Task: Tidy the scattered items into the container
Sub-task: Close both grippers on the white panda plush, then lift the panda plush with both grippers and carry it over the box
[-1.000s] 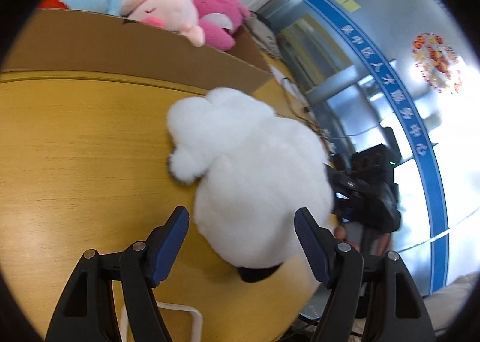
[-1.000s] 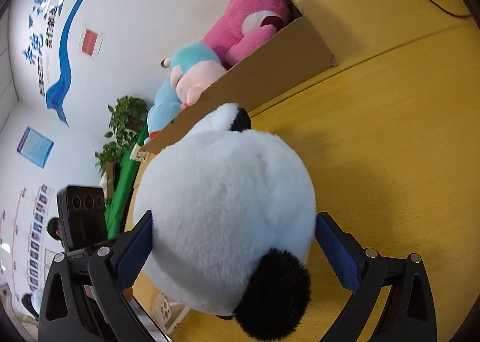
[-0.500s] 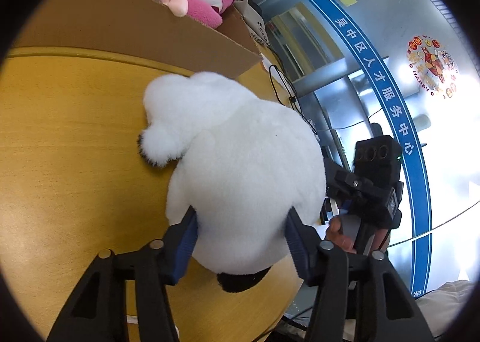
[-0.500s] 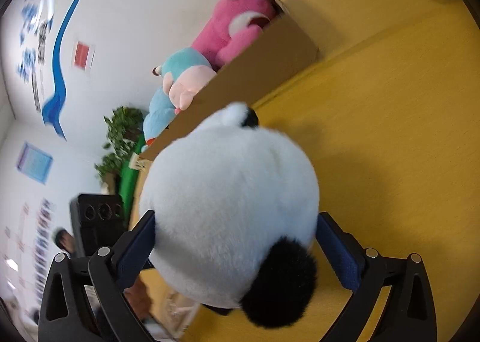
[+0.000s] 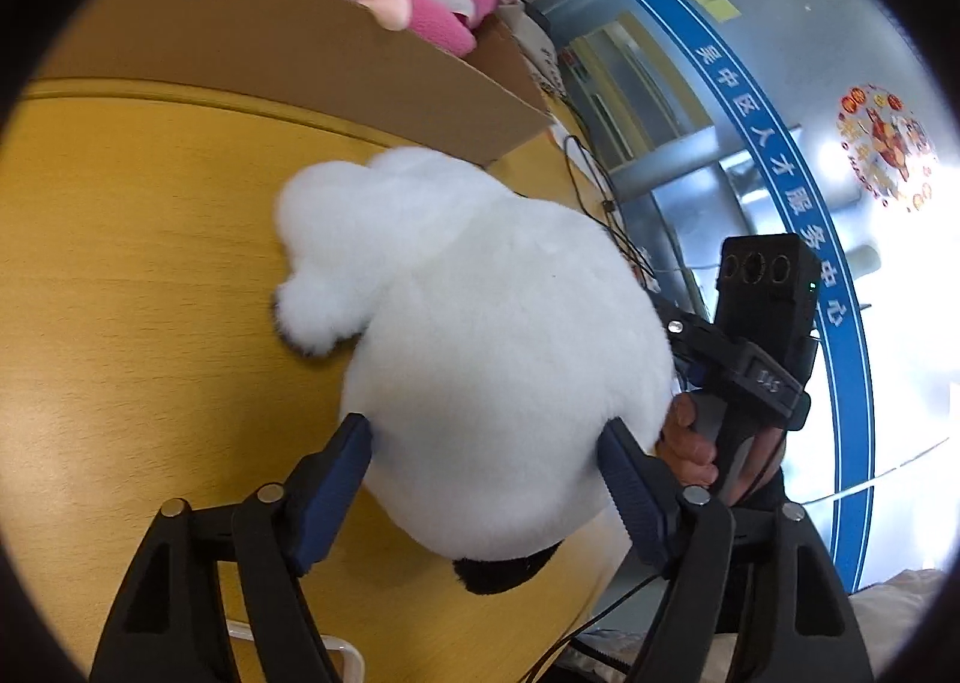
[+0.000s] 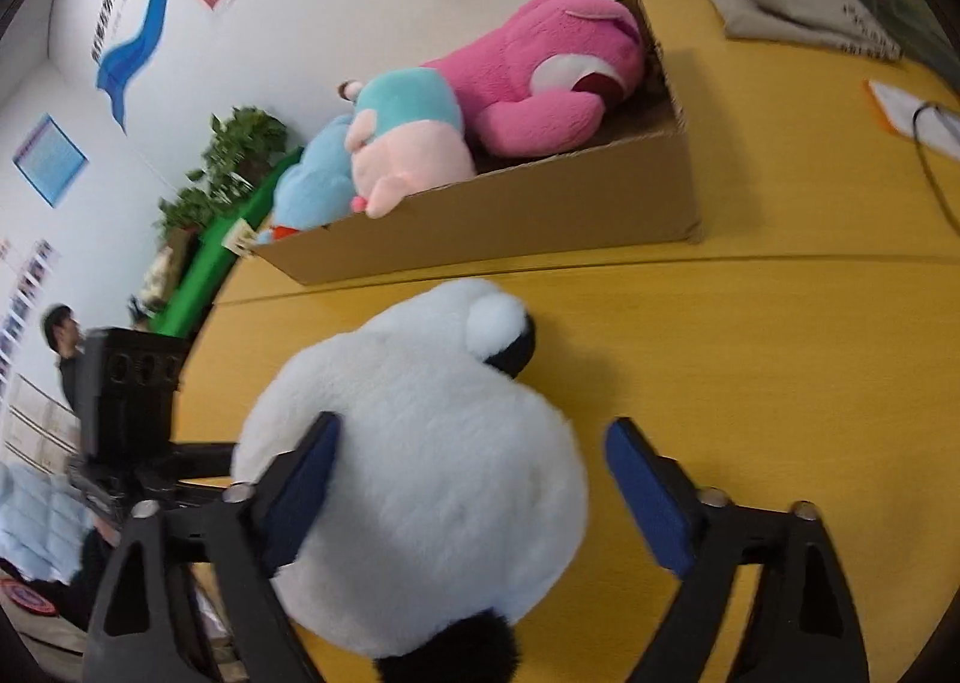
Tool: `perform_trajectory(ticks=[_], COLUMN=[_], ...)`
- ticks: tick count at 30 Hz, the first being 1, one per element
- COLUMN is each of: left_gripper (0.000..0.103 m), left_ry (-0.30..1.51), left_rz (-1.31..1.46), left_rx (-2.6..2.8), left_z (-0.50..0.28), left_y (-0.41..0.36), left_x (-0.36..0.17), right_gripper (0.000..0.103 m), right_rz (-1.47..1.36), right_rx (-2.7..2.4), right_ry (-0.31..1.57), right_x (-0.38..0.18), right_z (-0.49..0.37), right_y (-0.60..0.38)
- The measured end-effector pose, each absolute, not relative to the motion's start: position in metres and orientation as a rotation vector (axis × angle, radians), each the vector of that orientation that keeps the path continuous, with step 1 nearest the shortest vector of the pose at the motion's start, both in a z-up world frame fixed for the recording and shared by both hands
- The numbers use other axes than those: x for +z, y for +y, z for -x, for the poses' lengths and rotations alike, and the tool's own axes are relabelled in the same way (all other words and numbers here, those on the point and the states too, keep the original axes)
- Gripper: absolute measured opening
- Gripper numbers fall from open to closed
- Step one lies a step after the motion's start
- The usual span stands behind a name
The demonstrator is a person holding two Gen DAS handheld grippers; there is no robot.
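Observation:
A big white plush panda (image 5: 492, 335) with black ear tips lies on the yellow table, in front of the cardboard box (image 5: 258, 47). My left gripper (image 5: 486, 479) is shut on the plush, both blue pads pressed into its sides. In the right wrist view the plush (image 6: 420, 473) sits between the fingers of my right gripper (image 6: 474, 491); the left pad presses into the fur, the right pad stands apart from it. The box (image 6: 540, 215) holds a pink plush (image 6: 552, 65), a teal-and-pink plush (image 6: 408, 137) and a light blue one (image 6: 312, 185).
The yellow table (image 6: 750, 353) spreads to the right, with a cable and papers (image 6: 918, 113) and a folded grey cloth (image 6: 804, 11) at the far end. A person (image 6: 66, 347) and green plants (image 6: 228, 155) stand beyond the table's left edge.
My left gripper has closed onto the plush. My right gripper has shifted and tilted, so the box now shows more from above; its right pad now stands off the fur.

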State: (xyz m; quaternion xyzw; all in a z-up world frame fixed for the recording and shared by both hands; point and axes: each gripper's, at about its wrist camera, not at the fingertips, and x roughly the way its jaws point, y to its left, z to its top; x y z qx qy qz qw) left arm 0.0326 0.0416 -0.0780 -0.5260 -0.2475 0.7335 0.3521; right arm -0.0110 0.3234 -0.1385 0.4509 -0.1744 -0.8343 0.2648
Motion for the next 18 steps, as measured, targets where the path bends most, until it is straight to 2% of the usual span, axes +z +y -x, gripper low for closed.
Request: perform_trajectory(ticks=[1, 3, 8, 11, 18], left_gripper=[0.066, 0.055, 0.046, 0.043, 0.042], left_ry=[-0.607, -0.54, -0.465, -0.432, -0.368], left_rz=[1.348, 1.327, 1.301, 1.259, 1.165], left_rx=[1.906, 1.933, 1.966, 2.011, 2.106], left_z=[-0.034, -0.036, -0.042, -0.044, -0.041], left_y=[0.046, 0.053, 0.058, 0.053, 0.037], left_x=[-0.075, -0.066, -0.051, -0.035, -0.004], right_gripper=[0.071, 0.066, 0.049, 0.045, 0.042], right_rz=[-1.207, -1.187, -1.152, -1.138, -1.047], right_rx=[-2.256, -2.283, -2.307, -2.315, -2.32], right_ry=[-0.478, -0.449, -0.411, -0.405, -0.442], right_x=[-0.14, -0.139, -0.129, -0.124, -0.102], right_z=[0.009, 0.002, -0.012, -0.018, -0.021], right_y=[0.323, 0.32, 0.318, 0.316, 0.308])
